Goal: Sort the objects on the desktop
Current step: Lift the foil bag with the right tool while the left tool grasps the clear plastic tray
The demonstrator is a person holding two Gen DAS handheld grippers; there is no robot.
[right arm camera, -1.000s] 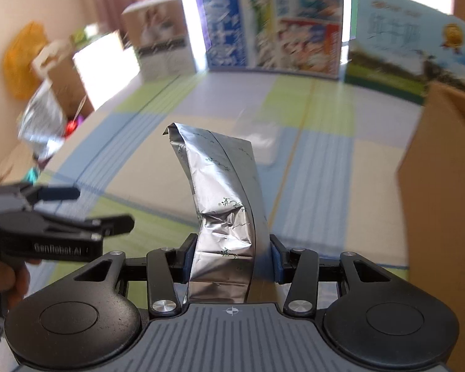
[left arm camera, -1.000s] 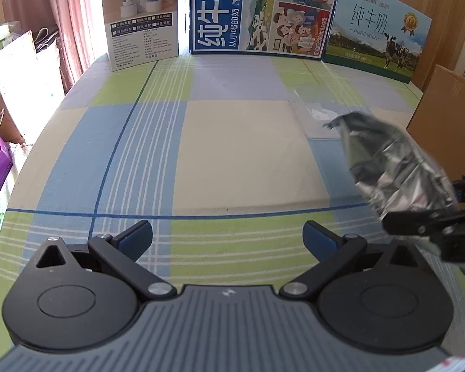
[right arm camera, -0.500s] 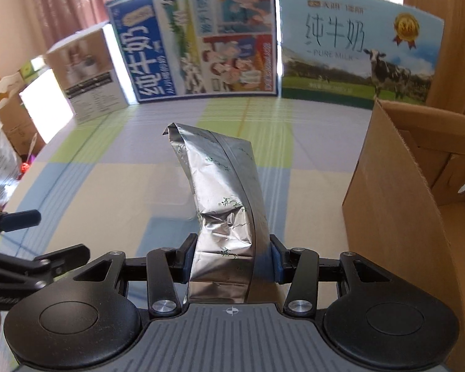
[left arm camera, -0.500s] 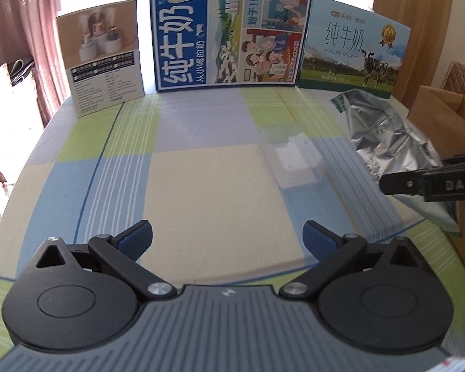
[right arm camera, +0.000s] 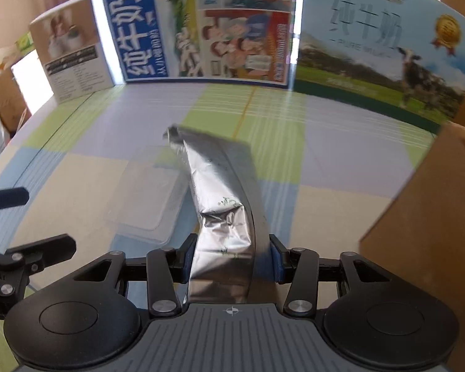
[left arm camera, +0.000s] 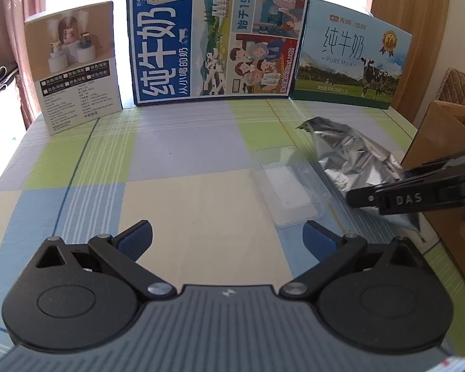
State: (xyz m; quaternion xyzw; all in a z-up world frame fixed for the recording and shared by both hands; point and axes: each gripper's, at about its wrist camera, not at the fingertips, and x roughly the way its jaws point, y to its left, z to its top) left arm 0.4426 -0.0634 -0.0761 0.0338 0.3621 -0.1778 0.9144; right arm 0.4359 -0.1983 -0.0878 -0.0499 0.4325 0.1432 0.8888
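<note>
Right gripper [right arm camera: 231,252] clamps the silver foil pouch [right arm camera: 220,198], just right of the clear plastic case [left arm camera: 290,186]. Left gripper [left arm camera: 228,237] hangs spread wide, empty, near that case.

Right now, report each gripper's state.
Left gripper: open, holding nothing.
Right gripper: shut on the silver foil pouch.

The tabletop [left arm camera: 176,167] wears a checked cloth of pale blue, lime green, lavender and cream, crossed by thin white and dark blue lines. The foil pouch [right arm camera: 223,204] is crinkled silver with tiny green marks. The plastic case [left arm camera: 290,186] is clear with a white inside. At the far edge, one milk carton [left arm camera: 214,37] is deep blue with white lettering, another [left arm camera: 350,59] sky blue over green pasture with a black-and-white cow. The tongs [left arm camera: 228,232] are black with blue pads.
</note>
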